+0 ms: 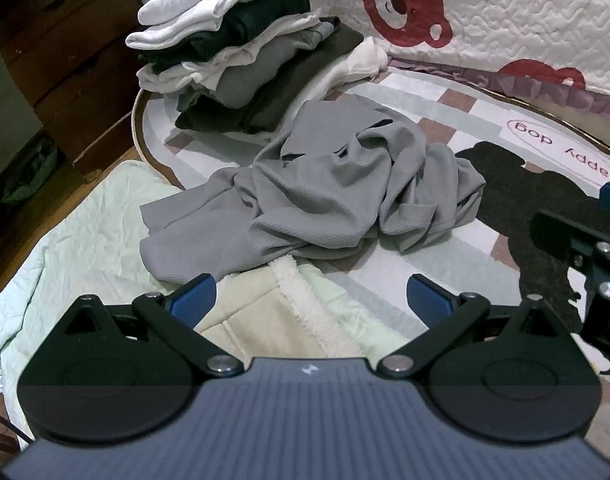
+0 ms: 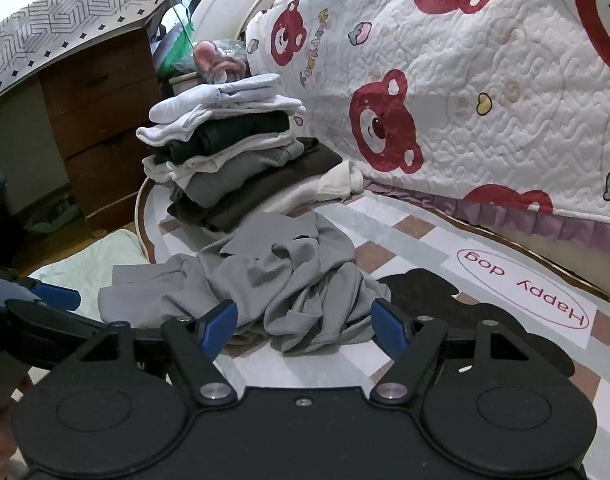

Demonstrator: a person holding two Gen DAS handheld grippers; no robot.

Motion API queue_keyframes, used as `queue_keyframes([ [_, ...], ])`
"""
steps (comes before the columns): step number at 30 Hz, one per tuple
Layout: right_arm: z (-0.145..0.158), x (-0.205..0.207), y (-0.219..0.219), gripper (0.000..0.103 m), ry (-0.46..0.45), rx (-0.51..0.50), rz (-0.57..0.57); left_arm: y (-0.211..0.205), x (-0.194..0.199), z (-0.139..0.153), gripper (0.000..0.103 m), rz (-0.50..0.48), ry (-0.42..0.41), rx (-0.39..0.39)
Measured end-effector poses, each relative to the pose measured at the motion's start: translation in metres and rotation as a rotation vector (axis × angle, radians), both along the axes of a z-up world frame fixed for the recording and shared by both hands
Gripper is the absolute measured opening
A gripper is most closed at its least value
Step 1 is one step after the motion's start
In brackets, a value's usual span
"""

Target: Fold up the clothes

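Note:
A crumpled grey garment (image 1: 325, 200) lies in a heap on the patterned rug (image 1: 445, 120); it also shows in the right wrist view (image 2: 273, 284). Behind it stands a stack of folded clothes (image 1: 241, 52), white, dark and grey, also seen in the right wrist view (image 2: 233, 152). My left gripper (image 1: 311, 298) is open and empty, just short of the garment's near edge, above a cream fleece item (image 1: 273, 312). My right gripper (image 2: 305, 326) is open and empty, its fingers close in front of the grey heap. The right gripper shows at the left view's right edge (image 1: 585, 248).
A pale green cloth (image 1: 77, 232) lies at the left, partly under the cream fleece. A bed with a bear-print quilt (image 2: 485, 92) borders the rug at the back and right. A wooden drawer unit (image 2: 101, 128) stands at the back left.

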State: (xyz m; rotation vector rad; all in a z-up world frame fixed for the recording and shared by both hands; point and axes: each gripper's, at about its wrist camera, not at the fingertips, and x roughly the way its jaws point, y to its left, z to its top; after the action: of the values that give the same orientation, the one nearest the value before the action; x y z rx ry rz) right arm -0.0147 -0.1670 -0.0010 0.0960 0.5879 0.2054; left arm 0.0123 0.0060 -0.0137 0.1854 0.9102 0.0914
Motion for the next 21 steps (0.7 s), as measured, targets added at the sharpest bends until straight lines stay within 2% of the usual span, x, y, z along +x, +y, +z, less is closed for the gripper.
queue_keyframes([
  [7,-0.005,0.003,-0.002,0.082,0.011,0.009,-0.025,0.009,0.012,-0.01,0.103,0.017,0.024,-0.016],
  [13,-0.022,0.014,-0.016,0.084,0.071,0.07,-0.091,0.018,0.05,-0.008,0.103,0.058,0.031,0.025],
  [15,-0.029,0.017,-0.02,0.084,0.09,0.087,-0.111,0.02,0.063,-0.005,0.103,0.03,0.022,-0.001],
  [17,-0.036,0.019,-0.023,0.084,0.107,0.094,-0.128,0.02,0.078,-0.005,0.103,-0.045,0.047,-0.026],
  [21,-0.041,0.017,-0.022,0.084,0.089,0.064,-0.139,0.018,0.107,-0.014,0.103,-0.14,0.074,-0.044],
])
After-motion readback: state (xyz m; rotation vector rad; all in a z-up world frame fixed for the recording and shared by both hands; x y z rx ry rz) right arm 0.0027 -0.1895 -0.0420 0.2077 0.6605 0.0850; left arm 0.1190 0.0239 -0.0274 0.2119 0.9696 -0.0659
